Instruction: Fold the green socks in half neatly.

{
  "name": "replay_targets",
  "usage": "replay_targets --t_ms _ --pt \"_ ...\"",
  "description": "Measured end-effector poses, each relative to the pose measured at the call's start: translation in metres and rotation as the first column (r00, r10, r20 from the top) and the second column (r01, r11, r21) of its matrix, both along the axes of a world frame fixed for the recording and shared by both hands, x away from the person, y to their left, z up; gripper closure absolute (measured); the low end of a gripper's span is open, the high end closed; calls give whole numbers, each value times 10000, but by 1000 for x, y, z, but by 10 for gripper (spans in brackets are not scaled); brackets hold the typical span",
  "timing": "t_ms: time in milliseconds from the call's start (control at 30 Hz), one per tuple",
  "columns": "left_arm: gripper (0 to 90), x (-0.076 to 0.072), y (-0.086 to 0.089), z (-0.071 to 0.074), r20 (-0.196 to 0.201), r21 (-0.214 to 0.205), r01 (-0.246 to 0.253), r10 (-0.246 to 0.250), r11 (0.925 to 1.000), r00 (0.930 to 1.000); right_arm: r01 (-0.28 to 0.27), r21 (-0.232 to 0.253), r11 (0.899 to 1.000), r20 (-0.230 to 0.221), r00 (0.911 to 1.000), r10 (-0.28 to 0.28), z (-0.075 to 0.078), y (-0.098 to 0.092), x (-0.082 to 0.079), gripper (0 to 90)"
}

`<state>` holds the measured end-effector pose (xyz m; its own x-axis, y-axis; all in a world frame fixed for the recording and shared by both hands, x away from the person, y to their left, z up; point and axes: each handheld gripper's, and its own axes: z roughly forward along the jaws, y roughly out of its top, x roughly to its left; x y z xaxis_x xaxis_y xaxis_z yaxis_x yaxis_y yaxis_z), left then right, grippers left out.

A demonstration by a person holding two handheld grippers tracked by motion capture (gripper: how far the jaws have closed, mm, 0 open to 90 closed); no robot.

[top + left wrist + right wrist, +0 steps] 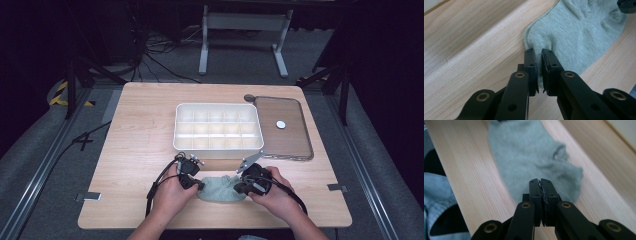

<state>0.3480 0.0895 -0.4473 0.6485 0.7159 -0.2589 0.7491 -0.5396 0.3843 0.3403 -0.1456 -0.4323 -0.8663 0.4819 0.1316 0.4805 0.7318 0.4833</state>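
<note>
A pale green sock point(222, 188) lies crumpled on the wooden table near its front edge, between my two grippers. My left gripper point(200, 185) sits at the sock's left end. In the left gripper view its jaws point(539, 51) pinch a fold at the edge of the sock point(579, 32). At the right end of the sock my right gripper point(239, 187) is shut. In the right gripper view its jaws point(540, 180) are pressed together over the near edge of the sock point(529, 152), with thin fabric caught between them.
A white box point(218, 106) with several empty compartments stands at the table's middle, just beyond the grippers. To its right lies a flat clear-topped tray point(295, 145) with a small white disc point(281, 124) on it. A dark round knob point(249, 98) sits at the tray's far left corner.
</note>
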Motion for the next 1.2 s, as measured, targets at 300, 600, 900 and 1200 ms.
replay_targets --t_ms 300,600,900,1200 --pt "832 -2 0 3 -12 43 42 -42 10000 10000 -312 587 9978 631 9976 275 -7 27 -8 889" --pt "833 -3 2 8 18 -373 -69 70 9993 10000 -555 387 9977 892 9947 519 -24 34 -10 895" --pt "833 -5 3 19 201 -788 118 -102 9968 9997 -688 462 9966 906 9938 644 -25 33 -10 896" --pt "834 -6 2 25 46 -779 274 -271 9966 9996 -469 754 9960 781 9961 410 -17 21 -8 868"
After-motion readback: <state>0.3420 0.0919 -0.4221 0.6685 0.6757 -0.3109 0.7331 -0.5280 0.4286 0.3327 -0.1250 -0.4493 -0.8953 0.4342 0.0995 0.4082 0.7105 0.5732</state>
